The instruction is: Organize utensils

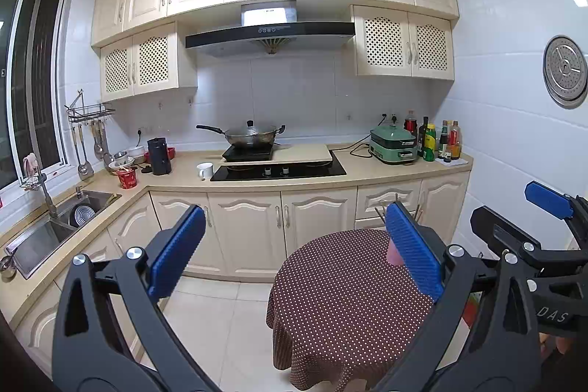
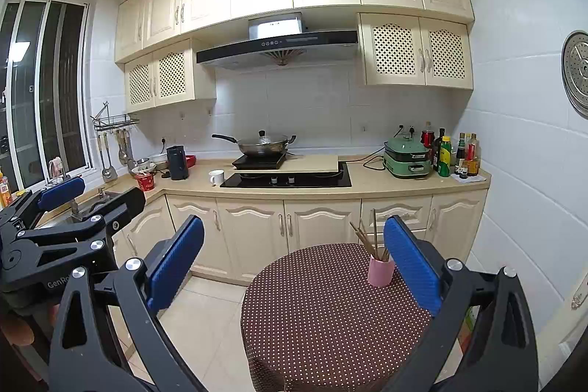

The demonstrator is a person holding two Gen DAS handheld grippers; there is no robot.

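Right wrist view shows the right gripper [image 2: 294, 259] held above the floor with its blue fingers [image 2: 176, 259] spread wide and nothing between them; the left gripper [image 1: 294, 245] in its own view is just as wide and also empty, and each one shows at the edge of the other's picture. Just beyond the right gripper's fingers stands a small round table [image 2: 330, 315] under a brown cloth with white dots. On its far side, toward the right, sits a pink cup [image 2: 380, 270] with several chopsticks [image 2: 367, 237] standing in it, leaning at different angles — in the left wrist view the cup is mostly hidden behind that gripper's right finger. Nothing else lies on the cloth between the grippers and the cup. Past the table runs a row of cream cabinets [image 2: 257, 230] under a beige counter [image 2: 367, 188]. On the counter are a black cooktop [image 2: 286, 179], a wok [image 2: 262, 142] with a glass lid on a portable burner, a white mug [image 2: 217, 177], a black jug [image 2: 177, 162], a red paper cup [image 2: 146, 180], a green cooker [image 2: 406, 158] and a cluster of bottles [image 2: 448, 155] in the right corner. A sink [image 1: 47, 226] is set in the left run of counter below a dark window [image 1: 29, 68] — ladles and spoons hang from a wire rack [image 1: 90, 111] beside it. A range hood [image 2: 277, 46] and more cream cupboards fill the white-tiled wall, and the floor is pale tile.
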